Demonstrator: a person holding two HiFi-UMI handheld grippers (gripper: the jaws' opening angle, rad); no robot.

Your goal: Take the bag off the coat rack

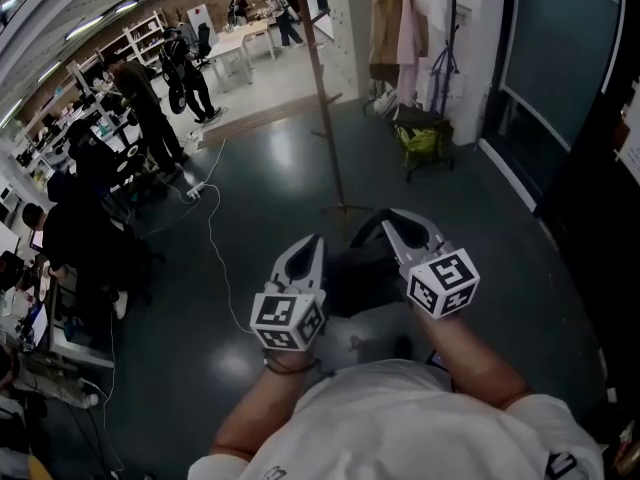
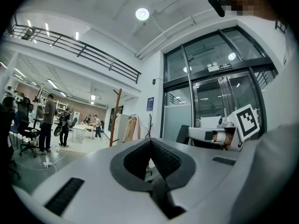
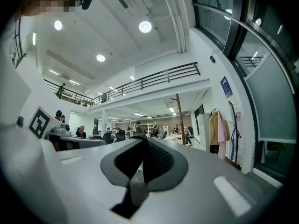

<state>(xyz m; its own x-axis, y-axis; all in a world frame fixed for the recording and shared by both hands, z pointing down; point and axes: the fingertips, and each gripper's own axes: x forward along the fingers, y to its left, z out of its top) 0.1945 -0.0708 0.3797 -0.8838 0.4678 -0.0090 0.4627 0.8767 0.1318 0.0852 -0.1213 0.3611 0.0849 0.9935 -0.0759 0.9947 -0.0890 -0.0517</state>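
The wooden coat rack (image 1: 325,118) stands on the dark floor ahead of me, its pegs bare; it also shows far off as the same pole (image 2: 114,118) and pole (image 3: 179,120). A black bag (image 1: 360,280) hangs low between my two grippers, close to my body. Its strap (image 1: 366,228) arcs up to my right gripper (image 1: 400,221), whose jaws are shut on the strap (image 3: 144,157). My left gripper (image 1: 310,244) is beside the bag, shut with nothing between its pads (image 2: 161,157).
Coats (image 1: 392,23) hang on the wall at the back right, above a chair with a green bag (image 1: 420,138). A white cable and power strip (image 1: 195,190) lie on the floor at left. People (image 1: 140,98) stand by desks at left. Glass doors (image 1: 560,58) line the right.
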